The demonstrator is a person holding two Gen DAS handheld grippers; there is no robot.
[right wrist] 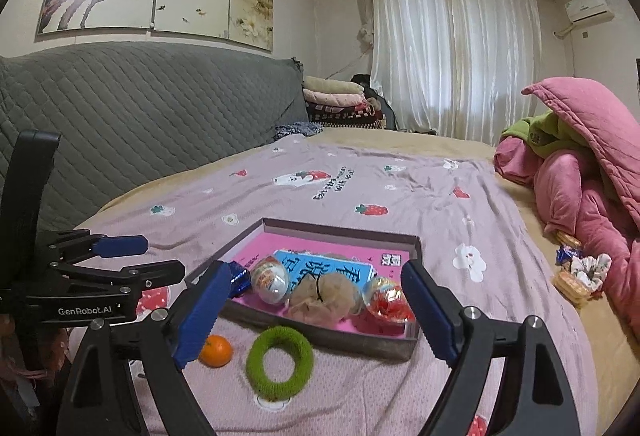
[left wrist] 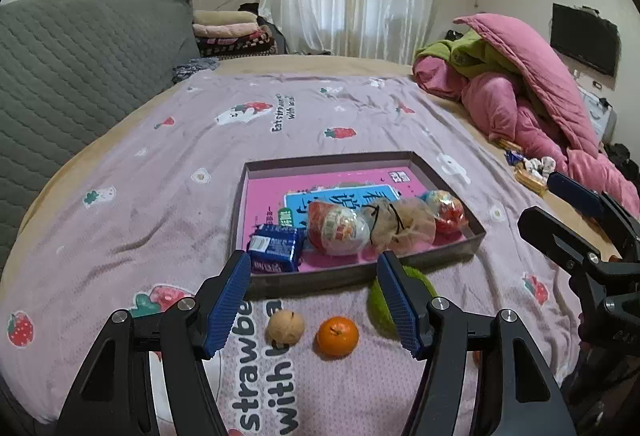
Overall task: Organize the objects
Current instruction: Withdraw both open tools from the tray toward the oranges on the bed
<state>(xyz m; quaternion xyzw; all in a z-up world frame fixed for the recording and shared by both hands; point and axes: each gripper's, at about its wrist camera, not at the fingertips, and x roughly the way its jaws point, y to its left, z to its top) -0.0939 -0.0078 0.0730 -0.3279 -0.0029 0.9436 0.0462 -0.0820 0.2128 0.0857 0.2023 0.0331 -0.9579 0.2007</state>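
A shallow grey box [left wrist: 362,275] with a pink bottom lies on the bed; it also shows in the right wrist view [right wrist: 336,340]. It holds a blue snack packet [left wrist: 274,247], two plastic toy eggs [left wrist: 340,228] [left wrist: 446,210] and a beige mesh pouch [left wrist: 402,226]. In front of the box lie a walnut [left wrist: 285,327], a tangerine [left wrist: 337,337] [right wrist: 216,351] and a green fuzzy ring [right wrist: 279,362] [left wrist: 378,306]. My left gripper [left wrist: 312,300] is open and empty above the walnut and tangerine. My right gripper [right wrist: 316,312] is open and empty above the ring.
A pink strawberry-print sheet [left wrist: 200,164] covers the bed. A grey quilted headboard [left wrist: 72,76] stands at the left. A pink and green heap of bedding [left wrist: 532,92] lies at the right, with snack packets [right wrist: 576,272] beside it.
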